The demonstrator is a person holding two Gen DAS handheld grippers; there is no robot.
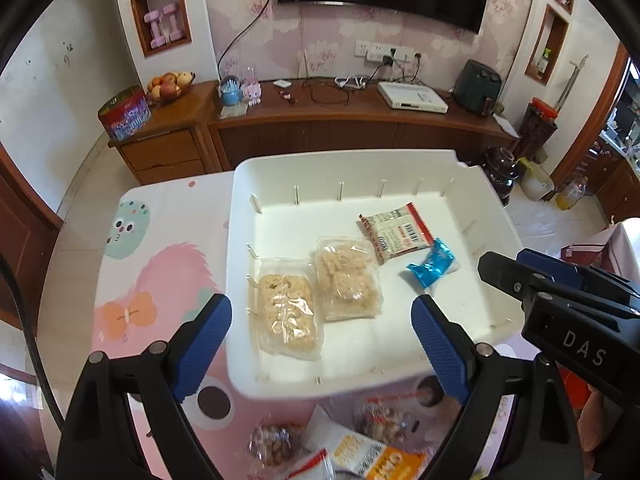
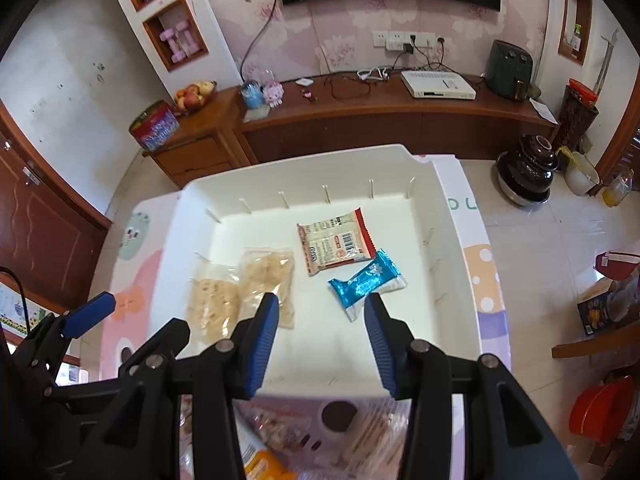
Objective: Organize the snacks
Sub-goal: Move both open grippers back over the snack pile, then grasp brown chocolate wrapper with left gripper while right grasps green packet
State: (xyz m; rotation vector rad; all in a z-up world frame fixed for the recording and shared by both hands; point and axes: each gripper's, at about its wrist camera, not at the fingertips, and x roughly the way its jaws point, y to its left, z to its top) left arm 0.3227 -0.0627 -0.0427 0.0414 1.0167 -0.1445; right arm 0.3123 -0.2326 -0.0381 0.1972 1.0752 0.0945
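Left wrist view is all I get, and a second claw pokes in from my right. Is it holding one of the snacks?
Observer: No. The right claw is open, with nothing between its pads, over the white bin.
Operator: Which snack is closest to it?
Observer: In its own camera, the blue packet lies just beyond its tips, nearer the right-hand pad.
Operator: What is past the bin on that side?
Observer: The tablecloth, with an orange patch with white dots.
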